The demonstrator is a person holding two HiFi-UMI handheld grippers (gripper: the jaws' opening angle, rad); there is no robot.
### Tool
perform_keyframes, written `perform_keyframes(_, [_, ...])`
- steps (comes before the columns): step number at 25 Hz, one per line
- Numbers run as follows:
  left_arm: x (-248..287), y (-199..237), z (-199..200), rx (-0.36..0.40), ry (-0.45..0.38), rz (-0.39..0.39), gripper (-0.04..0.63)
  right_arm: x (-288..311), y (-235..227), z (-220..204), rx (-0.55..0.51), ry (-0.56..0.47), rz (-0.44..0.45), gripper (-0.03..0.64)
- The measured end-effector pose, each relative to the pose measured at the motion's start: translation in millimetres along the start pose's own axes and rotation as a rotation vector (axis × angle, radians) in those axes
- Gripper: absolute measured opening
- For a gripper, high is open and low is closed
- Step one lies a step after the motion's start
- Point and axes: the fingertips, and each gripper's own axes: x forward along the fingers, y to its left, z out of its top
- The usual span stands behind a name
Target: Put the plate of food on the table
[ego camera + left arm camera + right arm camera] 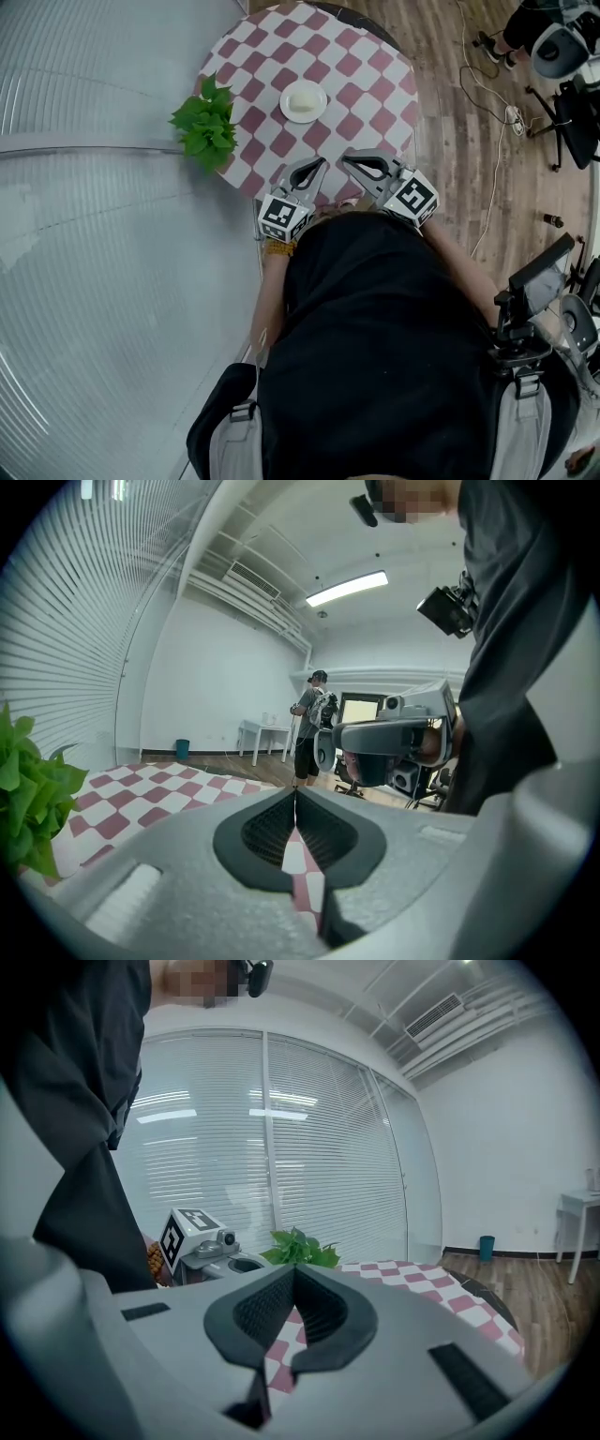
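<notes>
A white plate [303,101] with a pale piece of food on it rests near the middle of the round table [356,70], which has a red-and-white checked cloth. My left gripper [321,162] and right gripper [346,159] hover side by side over the table's near edge, short of the plate, tips angled toward each other. Both are shut with nothing between the jaws. In the left gripper view the shut jaws [296,794] point across the checked cloth [141,794], with the right gripper [394,738] beside them. The right gripper view shows its shut jaws [294,1269] and the left gripper [202,1241].
A leafy green plant [206,122] stands at the table's left edge, next to a wall of window blinds [94,234]. Cables [492,103] and office chairs [572,84] lie on the wooden floor to the right. A person [309,728] stands far off by a white side table [262,733].
</notes>
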Motion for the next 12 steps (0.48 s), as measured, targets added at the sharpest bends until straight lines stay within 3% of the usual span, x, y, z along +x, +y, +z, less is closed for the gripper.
perform_keyframes(12, [-3,0,-19,-0.021,0.053,0.009,0.008,2,12,-11,-0.007,0.025,0.016,0.009])
